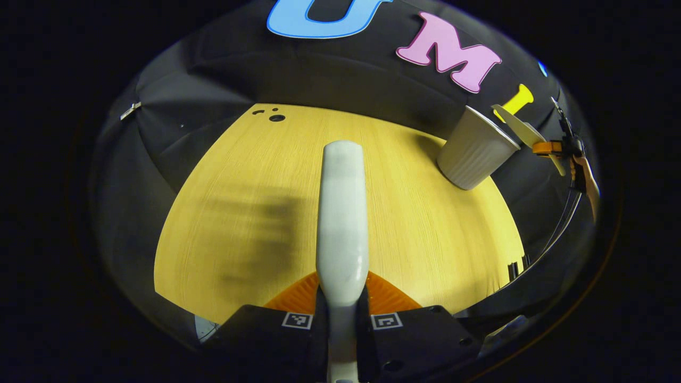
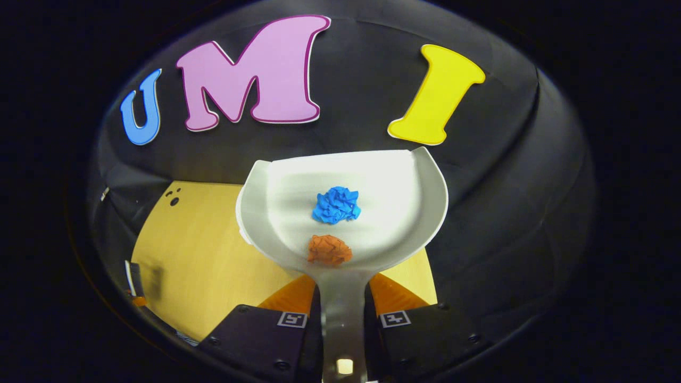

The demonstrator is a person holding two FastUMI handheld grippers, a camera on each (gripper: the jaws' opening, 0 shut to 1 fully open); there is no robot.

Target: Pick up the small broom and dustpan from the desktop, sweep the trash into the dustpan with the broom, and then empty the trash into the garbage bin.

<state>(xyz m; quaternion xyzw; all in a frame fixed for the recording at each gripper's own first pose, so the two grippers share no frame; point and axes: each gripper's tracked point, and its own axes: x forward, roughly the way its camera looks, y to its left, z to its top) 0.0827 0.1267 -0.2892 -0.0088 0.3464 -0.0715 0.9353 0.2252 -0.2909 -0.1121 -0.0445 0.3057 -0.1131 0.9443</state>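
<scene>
The desk (image 1: 425, 223) carries the garbage bin (image 1: 475, 151) at its far edge. The right gripper's (image 2: 343, 314) fingers clamp the dustpan (image 2: 404, 186) handle; blue trash (image 2: 336, 205) and orange trash (image 2: 329, 250) lie inside. The left gripper's (image 1: 341, 311) fingers clamp the broom (image 1: 342, 213) handle.

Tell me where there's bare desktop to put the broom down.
Most of the desktop lies bare: the wide stretch on both sides of the broom, back to the small dark holes at the far edge. It is crowded only at the far right corner, where the garbage bin stands and the dustpan hangs beside it.
</scene>
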